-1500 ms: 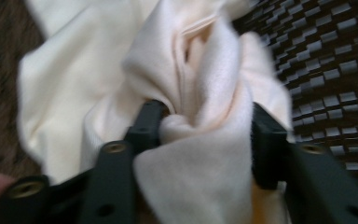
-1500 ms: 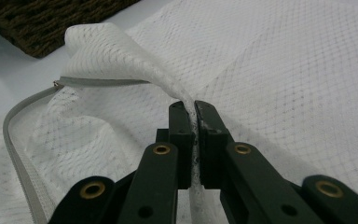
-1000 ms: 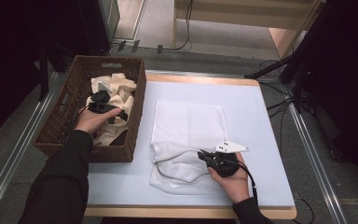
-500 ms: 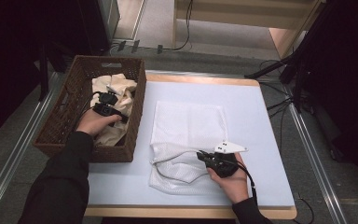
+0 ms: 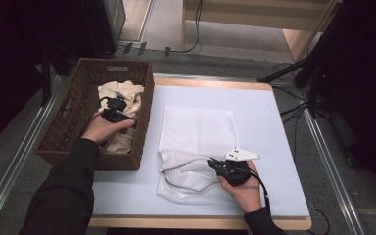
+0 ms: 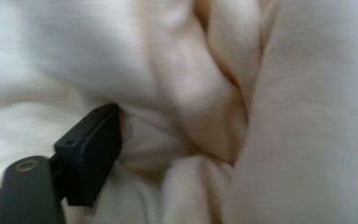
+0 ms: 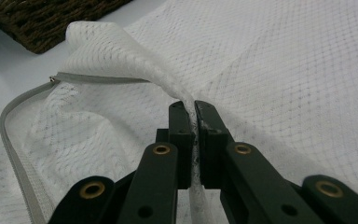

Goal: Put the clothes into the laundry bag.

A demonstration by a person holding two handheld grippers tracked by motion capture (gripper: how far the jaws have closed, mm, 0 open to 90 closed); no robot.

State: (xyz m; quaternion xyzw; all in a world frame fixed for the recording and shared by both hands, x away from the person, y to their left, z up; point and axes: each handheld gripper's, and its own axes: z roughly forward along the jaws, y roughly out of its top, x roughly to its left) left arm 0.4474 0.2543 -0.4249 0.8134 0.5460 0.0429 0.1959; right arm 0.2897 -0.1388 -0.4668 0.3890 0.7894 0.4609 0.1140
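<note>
Cream cloths [image 5: 125,93] lie heaped in a brown wicker basket [image 5: 144,122] at the table's left. My left gripper [image 5: 119,105] is pushed down among them. In the left gripper view one black fingertip [image 6: 91,149] rests against a fold of cream cloth [image 6: 186,140] that bulges beside it; the jaws have just been opening and stand wide. A white mesh laundry bag [image 5: 198,129] lies flat on the table. My right gripper [image 7: 193,116] is shut on its raised rim by the open grey zipper [image 7: 9,121], near the bag's front edge [image 5: 211,163].
The pale blue table top [image 5: 274,147] has free room to the right of the bag. Metal rails and cables run on the floor around the table. A grey three-cornered plate [image 5: 242,155] sits on the right gripper.
The left hand has shifted slightly to the right over the cloths in the basket. The right hand and the mesh bag have stayed put.
</note>
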